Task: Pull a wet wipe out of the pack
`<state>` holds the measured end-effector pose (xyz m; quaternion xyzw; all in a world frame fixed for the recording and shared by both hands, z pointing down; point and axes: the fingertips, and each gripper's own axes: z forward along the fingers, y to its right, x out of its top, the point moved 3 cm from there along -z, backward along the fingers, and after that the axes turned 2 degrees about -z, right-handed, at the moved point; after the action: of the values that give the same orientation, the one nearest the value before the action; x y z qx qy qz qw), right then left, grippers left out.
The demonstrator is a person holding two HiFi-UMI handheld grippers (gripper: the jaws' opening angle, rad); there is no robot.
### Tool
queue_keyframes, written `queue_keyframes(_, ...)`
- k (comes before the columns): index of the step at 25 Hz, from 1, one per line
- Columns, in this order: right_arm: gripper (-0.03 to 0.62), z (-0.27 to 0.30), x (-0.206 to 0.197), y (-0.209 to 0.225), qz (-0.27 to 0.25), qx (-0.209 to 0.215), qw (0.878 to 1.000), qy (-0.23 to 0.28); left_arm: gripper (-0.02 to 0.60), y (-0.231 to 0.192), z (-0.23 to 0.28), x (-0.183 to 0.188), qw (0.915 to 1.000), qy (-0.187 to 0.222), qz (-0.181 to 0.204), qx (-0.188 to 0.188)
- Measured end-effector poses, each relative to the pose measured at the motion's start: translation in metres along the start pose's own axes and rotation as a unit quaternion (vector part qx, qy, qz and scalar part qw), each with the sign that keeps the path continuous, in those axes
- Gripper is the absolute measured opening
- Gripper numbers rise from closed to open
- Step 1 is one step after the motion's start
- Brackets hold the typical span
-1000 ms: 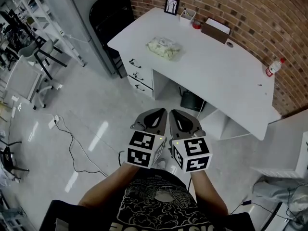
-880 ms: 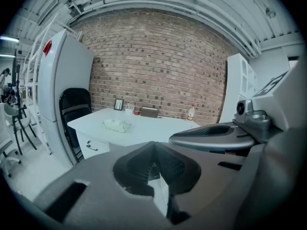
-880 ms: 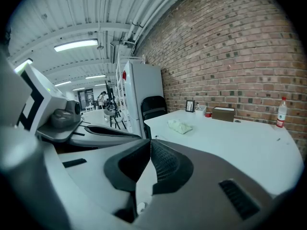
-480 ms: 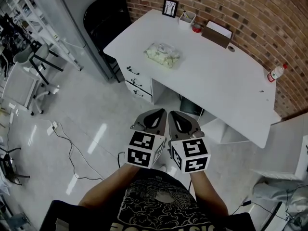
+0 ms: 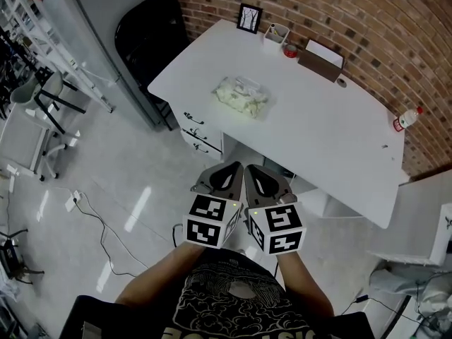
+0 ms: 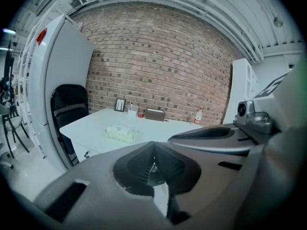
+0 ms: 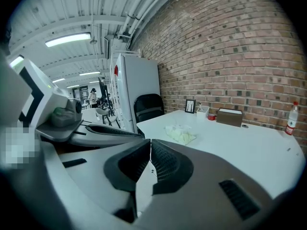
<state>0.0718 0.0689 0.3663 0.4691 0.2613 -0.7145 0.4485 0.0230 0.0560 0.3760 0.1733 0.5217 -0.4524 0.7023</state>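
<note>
While both claws hang close to the person's chest at the lower middle of the head view, the wet wipe pack (image 5: 242,95) lies well apart from them, in the upper middle of the frame on the near-left part of the white tabletop (image 5: 318,133), with nothing touching it. The left claw (image 6: 153,152) is pressed together on nothing, and the right claw (image 7: 149,150) is likewise closed and empty. The pack looks like a soft, crumpled film pouch, pale and probably light, so it would likely slide or lift if a wipe were tugged. It seems best to pin one end down with one claw while the other pinches the wipe at the top opening. A damp wipe should be limp and thin. Whether one already sticks out is too small to tell.
</note>
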Motion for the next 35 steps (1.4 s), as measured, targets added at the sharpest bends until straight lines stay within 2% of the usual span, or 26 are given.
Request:
queue_keyframes(19, 0.018, 0.08, 0.038, -0.001, 0.006, -0.054, 0.998, -0.016, 0.012, -0.08, 0.033, 0.035, 0.9988, 0.005, -0.003, -0.049)
queue_keyframes(26, 0.018, 0.095, 0.043, -0.002, 0.007, -0.058, 0.998, -0.013, 0.012, -0.095, 0.039, 0.038, 0.9987, 0.004, -0.004, -0.051)
queue_keyframes(35, 0.018, 0.113, 0.045, 0.018, 0.015, -0.055, 0.998, -0.009, 0.012, -0.105, 0.06, 0.042, 0.9989, 0.0, -0.006, -0.047)
